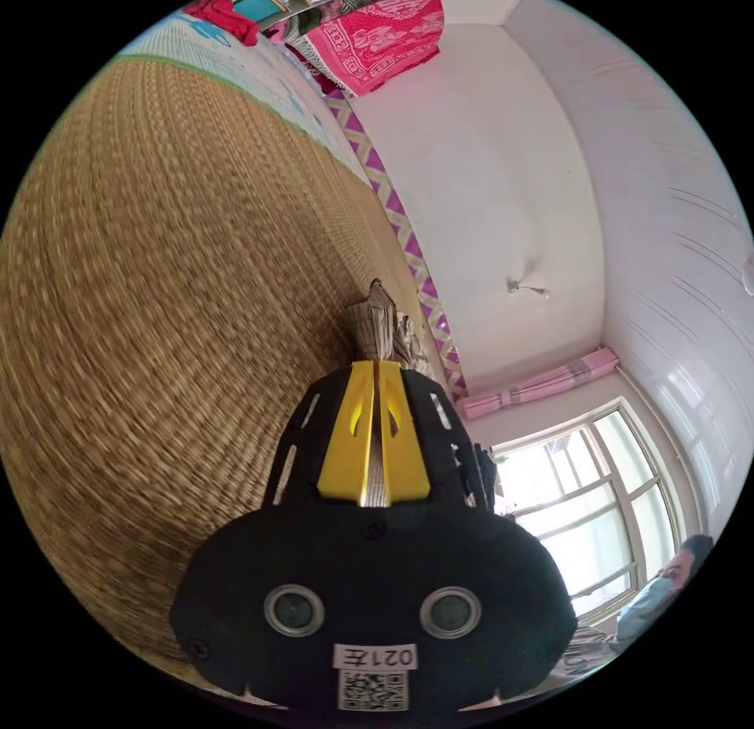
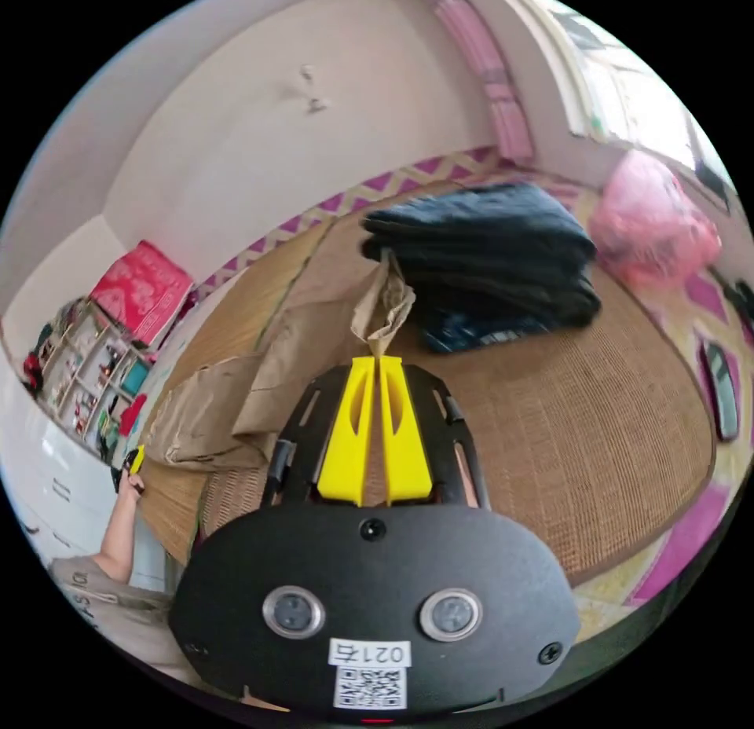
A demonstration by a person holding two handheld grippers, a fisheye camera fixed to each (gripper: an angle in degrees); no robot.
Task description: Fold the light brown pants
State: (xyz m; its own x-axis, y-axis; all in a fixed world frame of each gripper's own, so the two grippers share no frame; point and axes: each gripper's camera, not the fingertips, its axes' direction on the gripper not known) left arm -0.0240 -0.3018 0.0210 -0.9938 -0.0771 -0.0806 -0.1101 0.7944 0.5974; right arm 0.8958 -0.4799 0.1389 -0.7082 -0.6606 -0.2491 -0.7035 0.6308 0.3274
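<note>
Your left gripper [image 1: 376, 364] has its yellow jaws closed on a bunched fold of the light brown pants [image 1: 379, 324]; the cloth sticks out past the tips. That view is rolled: the woven straw mat [image 1: 157, 305] fills one side, the white wall [image 1: 479, 210] the other, with the purple zigzag border [image 1: 408, 242] running along the mat's far edge. Mat texture is motion-blurred. A pink patterned cloth [image 1: 377, 38] hangs near the far corner, a window [image 1: 581, 493] sits past the gripper, and a person [image 1: 667, 584] is at the rim beside it.

Your right gripper [image 2: 380, 360] is also clamped, jaws together on a pinched end of the pants [image 2: 259, 383]. From the tips the cloth rises in a crumpled peak, then trails away across the mat [image 2: 565, 423] toward the edge by the shelves [image 2: 86, 360], where your left gripper [image 2: 135, 460] and hand [image 2: 129, 485] hold the other end. So the pants are stretched between both grippers, partly lifted, with the middle sagging onto the mat.

A stack of dark folded clothes [image 2: 487, 258] sits on the mat just beyond the pants, toward the wall-side edge. A pink bag [image 2: 652, 226] lies near the mat's corner by the window. Whether the pants touch the stack, I can't tell.
</note>
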